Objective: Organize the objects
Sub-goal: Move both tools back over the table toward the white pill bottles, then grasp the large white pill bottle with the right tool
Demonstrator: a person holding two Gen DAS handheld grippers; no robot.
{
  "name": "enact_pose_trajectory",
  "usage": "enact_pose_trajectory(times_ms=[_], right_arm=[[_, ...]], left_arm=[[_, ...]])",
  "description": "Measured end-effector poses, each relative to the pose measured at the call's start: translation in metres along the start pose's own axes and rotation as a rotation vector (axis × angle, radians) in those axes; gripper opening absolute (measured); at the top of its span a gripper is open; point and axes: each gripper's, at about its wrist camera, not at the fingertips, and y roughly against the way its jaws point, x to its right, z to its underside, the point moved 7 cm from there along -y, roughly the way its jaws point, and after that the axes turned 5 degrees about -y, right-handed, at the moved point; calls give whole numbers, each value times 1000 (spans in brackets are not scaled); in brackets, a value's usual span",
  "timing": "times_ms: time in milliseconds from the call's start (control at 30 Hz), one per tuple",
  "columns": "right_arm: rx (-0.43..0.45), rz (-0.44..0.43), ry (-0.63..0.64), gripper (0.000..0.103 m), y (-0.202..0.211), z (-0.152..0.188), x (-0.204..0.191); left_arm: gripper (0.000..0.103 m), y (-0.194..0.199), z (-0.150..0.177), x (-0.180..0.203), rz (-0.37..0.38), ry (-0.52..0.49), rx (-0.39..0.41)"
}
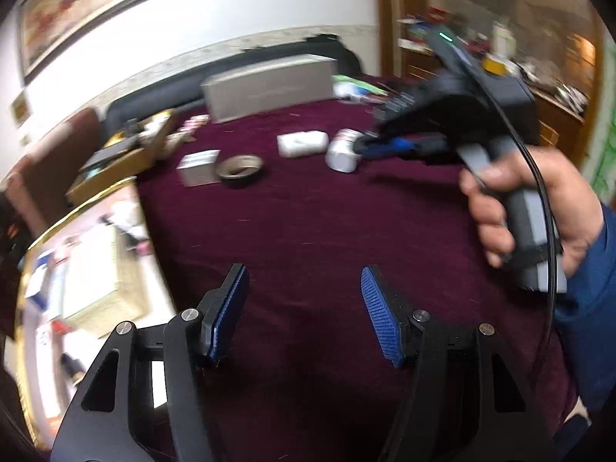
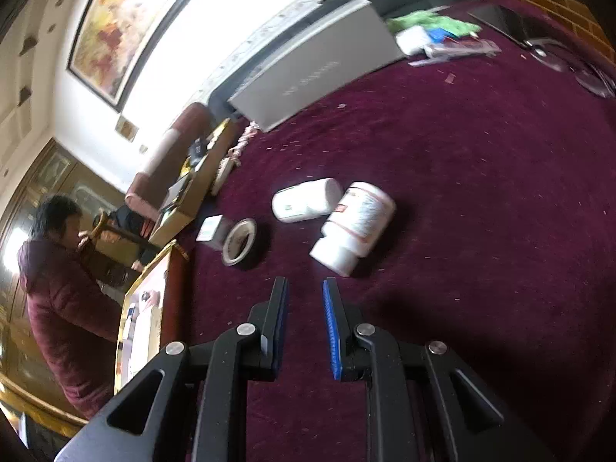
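Left tool (image 1: 304,308) is held spread and empty over the worktop (image 1: 327,231); right tool (image 2: 306,323) is nearly pressed together, empty, near 2 bottles (image 2: 356,223).

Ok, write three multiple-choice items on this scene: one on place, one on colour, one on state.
1. The tape roll lies
A. beside the small white box
B. on the long grey box
C. inside a gripper

2. The tablecloth is
A. green
B. dark red
C. white

3. The capped white bottle
A. stands upright
B. lies on its side
C. is lifted off the table

Answers:
1 A: they sit next to each other on the cloth.
2 B: maroon fabric covers the table.
3 B: its cap points sideways on the cloth.
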Motion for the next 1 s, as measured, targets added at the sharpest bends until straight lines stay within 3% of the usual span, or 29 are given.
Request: enact_pose_trajectory(times_ms=[100,300,567,733,900,1000], right_arm=[[7,21,-24,17,1,-3,7],[-1,48,-52,17,0,-8,12],[1,91,-106,17,-22,-26,6],[-3,172,-148,40,-46,-38,14],[0,246,21,36,-65,-39,3],[-19,205,51,35,-60,-32,2]], left_arm=[[60,-21,4,10,32,-37,-46],[64,-52,19,-7,126,75,-197],[72,-49,19,2,134,55,-200],[73,-49,21,3,135,54,-200],[76,-50,19,4,138,47,-203],[76,-50,20,3,140,48,-203]])
